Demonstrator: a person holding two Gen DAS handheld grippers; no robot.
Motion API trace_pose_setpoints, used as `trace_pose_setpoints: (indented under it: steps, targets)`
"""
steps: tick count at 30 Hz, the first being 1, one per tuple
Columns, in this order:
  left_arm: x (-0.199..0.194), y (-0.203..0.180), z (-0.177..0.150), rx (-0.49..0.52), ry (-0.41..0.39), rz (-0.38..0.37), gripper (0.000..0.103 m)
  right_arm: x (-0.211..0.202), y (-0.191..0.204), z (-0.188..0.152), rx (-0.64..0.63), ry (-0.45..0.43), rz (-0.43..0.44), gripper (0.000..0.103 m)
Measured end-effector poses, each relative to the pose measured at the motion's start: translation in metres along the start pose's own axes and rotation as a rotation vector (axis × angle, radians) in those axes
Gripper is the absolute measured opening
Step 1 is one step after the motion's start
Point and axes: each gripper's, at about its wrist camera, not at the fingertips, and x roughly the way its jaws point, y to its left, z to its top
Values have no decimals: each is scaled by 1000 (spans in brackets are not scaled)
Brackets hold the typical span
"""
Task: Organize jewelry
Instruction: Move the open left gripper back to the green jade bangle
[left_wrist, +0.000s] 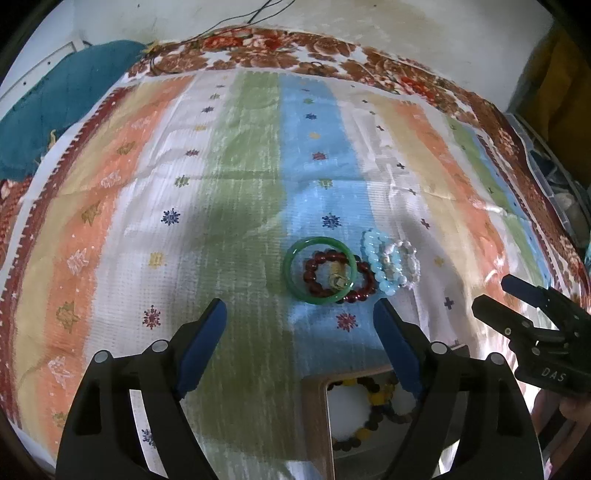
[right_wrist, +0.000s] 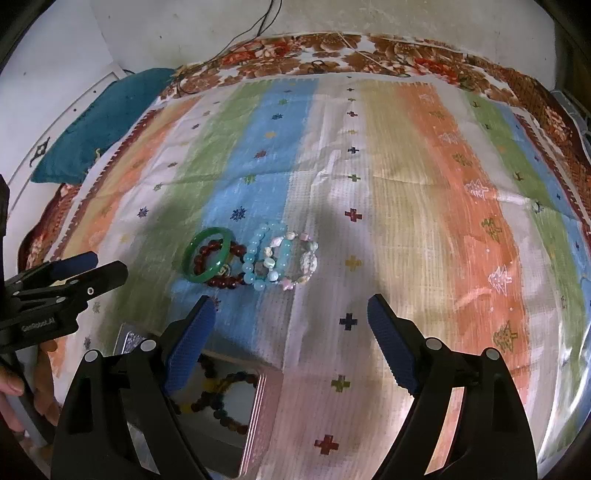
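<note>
left wrist view: the left gripper (left_wrist: 300, 314) has its blue-padded fingers spread wide, holding nothing, just short of the glossy green bangle (left_wrist: 320, 270) on the striped cloth (left_wrist: 236, 177); dark red beaded bracelet (left_wrist: 341, 275) overlaps the bangle, pale blue beaded bracelet (left_wrist: 382, 260) beside it.

right wrist view: the right gripper (right_wrist: 290, 312) stands wide and empty, near the bangle's right; wooden-rimmed box (right_wrist: 258, 402) of beads below.

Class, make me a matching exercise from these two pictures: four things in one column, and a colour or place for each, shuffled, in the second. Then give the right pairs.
Things:
1. bangle
2. dark red beads
3. pale blue beads
4. box

Descriptions:
A. nearest the cameras, bracelets inside
B. smooth green ring
C. lying partly inside the green ring
D. between the red beads and the shell bracelet

Pairs: 1-B, 2-C, 3-D, 4-A
</note>
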Motion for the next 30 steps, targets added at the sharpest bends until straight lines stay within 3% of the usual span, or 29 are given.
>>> trace_pose_setpoints:
  steps: [30]
  targets:
    - [57,13,20,-2,76,84,81,63,-15,21,49,89,-23,85]
